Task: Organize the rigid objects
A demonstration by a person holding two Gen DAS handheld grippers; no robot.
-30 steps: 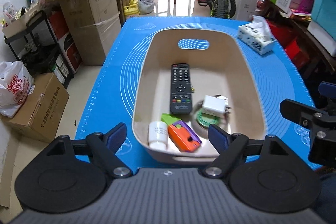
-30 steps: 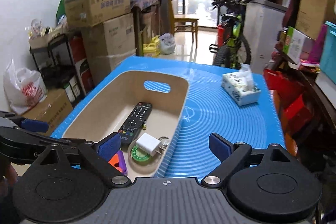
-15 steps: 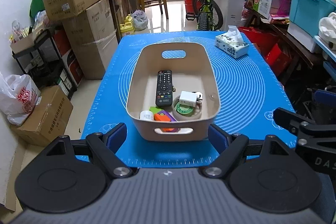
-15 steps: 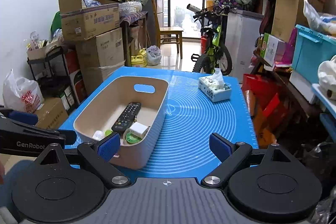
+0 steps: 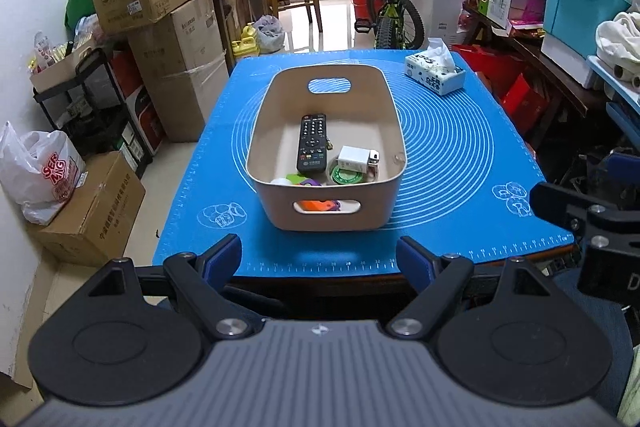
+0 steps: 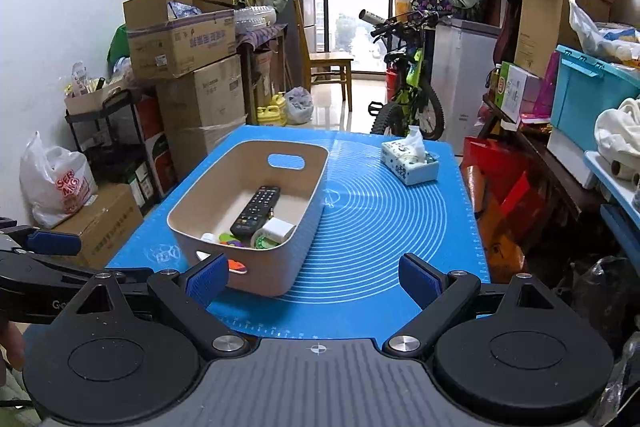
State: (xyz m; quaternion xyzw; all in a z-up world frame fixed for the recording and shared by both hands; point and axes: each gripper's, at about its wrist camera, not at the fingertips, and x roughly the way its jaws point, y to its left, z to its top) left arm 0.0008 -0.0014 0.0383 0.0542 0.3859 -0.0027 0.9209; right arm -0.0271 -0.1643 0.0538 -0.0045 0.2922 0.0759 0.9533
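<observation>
This is a room in a home, used half for living and half for storage. Stacked cardboard boxes (image 6: 188, 67) line the left wall beside a black shelf cart (image 6: 100, 131), a bicycle (image 6: 408, 95) leans by a white freezer (image 6: 464, 67), and a wooden chair (image 6: 328, 67) stands before a curtained balcony door (image 6: 356, 23). A table (image 5: 460, 155) under a blue mat holds a tissue box (image 5: 434, 75), with a shopping bag (image 5: 40, 175) on the tiled floor.

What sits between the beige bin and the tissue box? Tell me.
Nothing: in both wrist views only bare blue mat separates the beige bin and the tissue box.
</observation>
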